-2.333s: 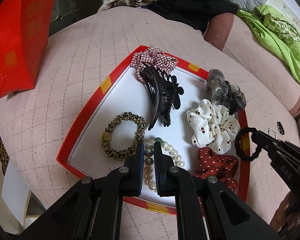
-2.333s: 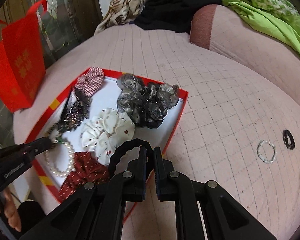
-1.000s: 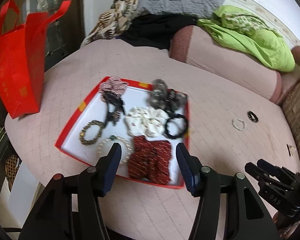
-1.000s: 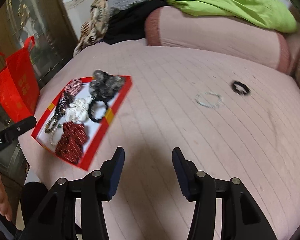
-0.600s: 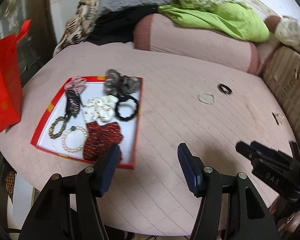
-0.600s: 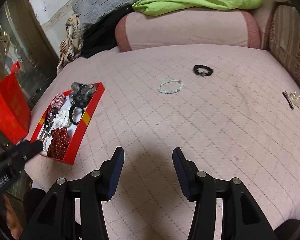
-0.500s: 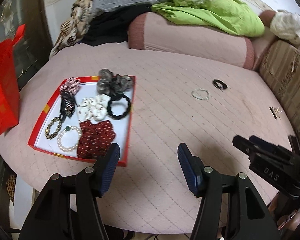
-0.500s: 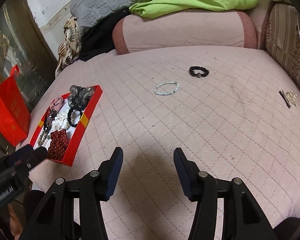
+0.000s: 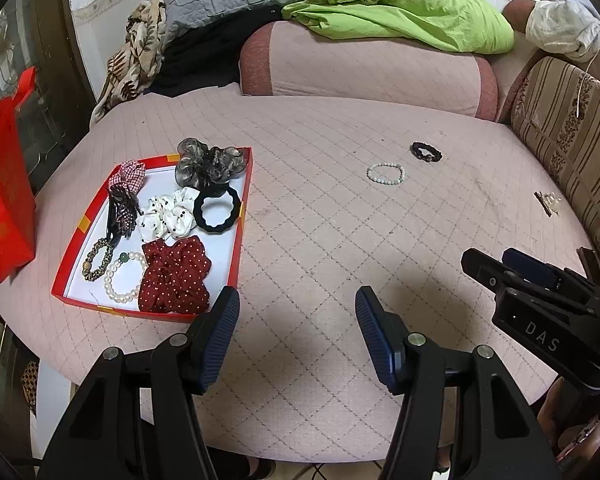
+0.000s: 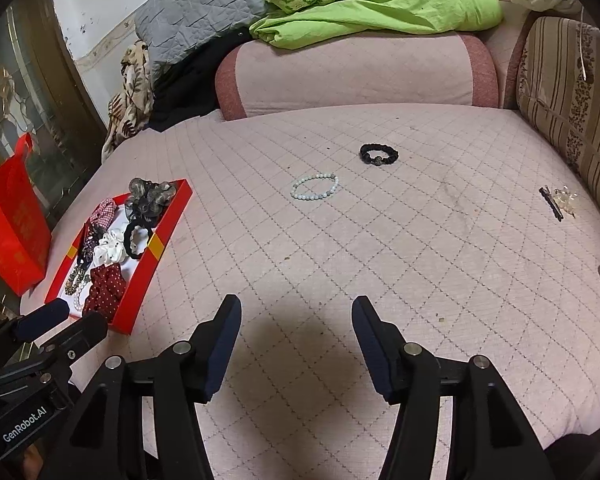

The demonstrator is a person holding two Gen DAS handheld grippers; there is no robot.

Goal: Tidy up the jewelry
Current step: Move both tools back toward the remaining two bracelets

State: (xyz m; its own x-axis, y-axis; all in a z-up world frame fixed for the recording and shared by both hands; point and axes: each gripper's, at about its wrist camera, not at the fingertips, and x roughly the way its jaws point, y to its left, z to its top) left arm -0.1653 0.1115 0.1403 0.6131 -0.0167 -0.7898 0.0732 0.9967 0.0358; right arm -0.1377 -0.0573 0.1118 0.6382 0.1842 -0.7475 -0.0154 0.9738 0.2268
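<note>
Item 1: pale bead bracelet [image 10: 314, 187], lay flat on the quilted pink bedcover [image 10: 380, 260], out in the open, well apart from the red tray [image 9: 236, 236]. Judged light, a loose ring of hard round beads on a cord, likely slippery bead by bead and apt to roll; best taken by pinching 1 side of the ring across the strand, pressing slightly into the soft cover

Item 2: black beaded bracelet [image 10: 379, 154], near item 1 on its far right side, not touching it. Judged equally light; same hold across the strand

Item 3: small hair clip with clear ornament [image 10: 559, 200], far right near the striped cushion [image 10: 568, 92]. Judged thin, stiff and possibly fragile; detail too small to tell

Tray contents, already sorted: black ring scrunchie [image 9: 217, 209], white dotted scrunchie [image 9: 166, 218], dark red dotted scrunchie [image 9: 175, 276], grey sheer scrunchie [image 9: 209, 164], pearl bracelet [image 9: 120, 280], leopard hair tie [image 9: 97, 260], checked scrunchie [image 9: 129, 174], black claw clip [image 9: 120, 210]

Tools: left gripper [image 9: 296, 312] and right gripper [image 10: 296, 312] both stood wide apart and held nothing, low over the near bedcover, short of all 3 loose items

Surroundings: red gift bag [image 9: 4, 188] left of the tray; green blanket [image 10: 380, 4] on the bolster behind
</note>
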